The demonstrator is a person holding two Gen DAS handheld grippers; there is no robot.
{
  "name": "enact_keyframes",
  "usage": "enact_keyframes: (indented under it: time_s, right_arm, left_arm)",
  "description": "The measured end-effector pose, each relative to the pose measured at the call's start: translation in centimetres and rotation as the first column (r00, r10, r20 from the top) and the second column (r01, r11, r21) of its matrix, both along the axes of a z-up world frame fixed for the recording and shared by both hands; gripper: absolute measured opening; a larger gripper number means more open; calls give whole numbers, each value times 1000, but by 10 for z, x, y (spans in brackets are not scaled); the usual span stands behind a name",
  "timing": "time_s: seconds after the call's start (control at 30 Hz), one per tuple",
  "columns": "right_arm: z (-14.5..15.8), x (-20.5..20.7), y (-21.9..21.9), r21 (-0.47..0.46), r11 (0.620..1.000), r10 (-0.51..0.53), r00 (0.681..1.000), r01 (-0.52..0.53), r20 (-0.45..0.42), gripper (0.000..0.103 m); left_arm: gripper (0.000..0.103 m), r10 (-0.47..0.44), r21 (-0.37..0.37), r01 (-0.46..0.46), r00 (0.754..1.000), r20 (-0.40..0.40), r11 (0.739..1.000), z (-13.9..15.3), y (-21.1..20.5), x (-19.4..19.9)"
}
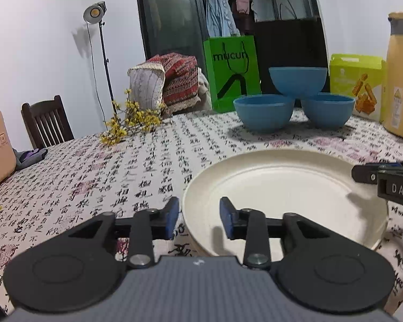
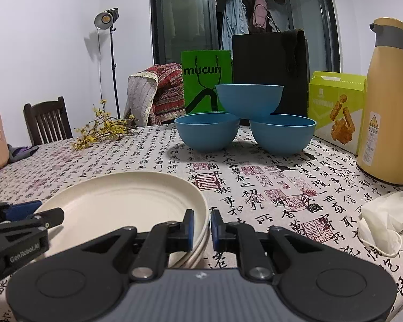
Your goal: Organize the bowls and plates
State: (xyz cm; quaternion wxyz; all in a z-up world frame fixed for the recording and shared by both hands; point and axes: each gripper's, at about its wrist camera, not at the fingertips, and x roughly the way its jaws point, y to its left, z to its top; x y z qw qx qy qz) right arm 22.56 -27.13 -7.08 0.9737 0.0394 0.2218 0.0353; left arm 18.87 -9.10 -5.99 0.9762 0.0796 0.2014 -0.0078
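Note:
A stack of cream plates (image 1: 282,187) lies on the calligraphy-print tablecloth near the front; it also shows in the right wrist view (image 2: 126,198). My left gripper (image 1: 198,218) is open, its jaws astride the plates' left rim. My right gripper (image 2: 202,228) is nearly closed on the stack's right rim, pads either side of the edge. Three blue bowls stand behind: two on the table (image 2: 207,131) (image 2: 282,134), and a third (image 2: 249,100) resting on top of them.
A yellow thermos jug (image 2: 387,107) and a green snack box (image 2: 335,107) stand at the right. A green bag (image 2: 207,80) and a black bag (image 2: 271,64) stand behind the bowls. A white crumpled bag (image 2: 384,220) lies right; yellow flowers (image 2: 102,128) lie left.

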Motion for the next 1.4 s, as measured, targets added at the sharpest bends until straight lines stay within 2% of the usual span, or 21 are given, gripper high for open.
enact_keyframes:
  time_s: [0.1, 0.2, 0.27, 0.3, 0.33, 0.37, 0.43, 0.6, 1.03, 1.4]
  right_arm:
    - [1, -2, -5, 42, 999, 9, 1000, -10, 8, 15]
    - [3, -6, -10, 77, 997, 19, 999, -22, 31, 17]
    - [4, -8, -14, 96, 995, 24, 998, -29, 51, 31]
    - [4, -9, -16, 106, 994, 25, 998, -32, 62, 47]
    - [5, -10, -18, 115, 993, 26, 997, -35, 77, 61]
    - [5, -11, -19, 121, 992, 24, 995, -35, 92, 67]
    - [6, -13, -22, 119, 992, 17, 992, -32, 126, 88]
    - [8, -12, -27, 105, 994, -20, 985, 2, 171, 103]
    - [1, 11, -38, 85, 992, -108, 970, 91, 218, 103]
    - [-4, 10, -41, 128, 988, -114, 966, 85, 233, 103]
  left_arm:
    - [54, -1, -20, 2, 999, 36, 1000, 6, 4, -4]
    - [74, 8, -47, -4, 998, 69, 999, 11, 10, -8]
    - [88, 19, -70, -12, 995, 102, 997, 15, 17, -12]
    - [92, 29, -79, -20, 992, 120, 997, 17, 20, -15]
    - [100, 37, -84, -26, 990, 134, 996, 18, 23, -16]
    - [103, 51, -88, -37, 986, 157, 995, 19, 26, -19]
    - [103, 59, -86, -43, 980, 188, 995, 21, 30, -25]
    - [103, 76, -119, -51, 973, 217, 992, 25, 45, -31]
    - [103, 201, -171, -167, 958, 203, 971, 24, 90, -14]
    - [103, 191, -219, -149, 963, 190, 964, 18, 102, -8]
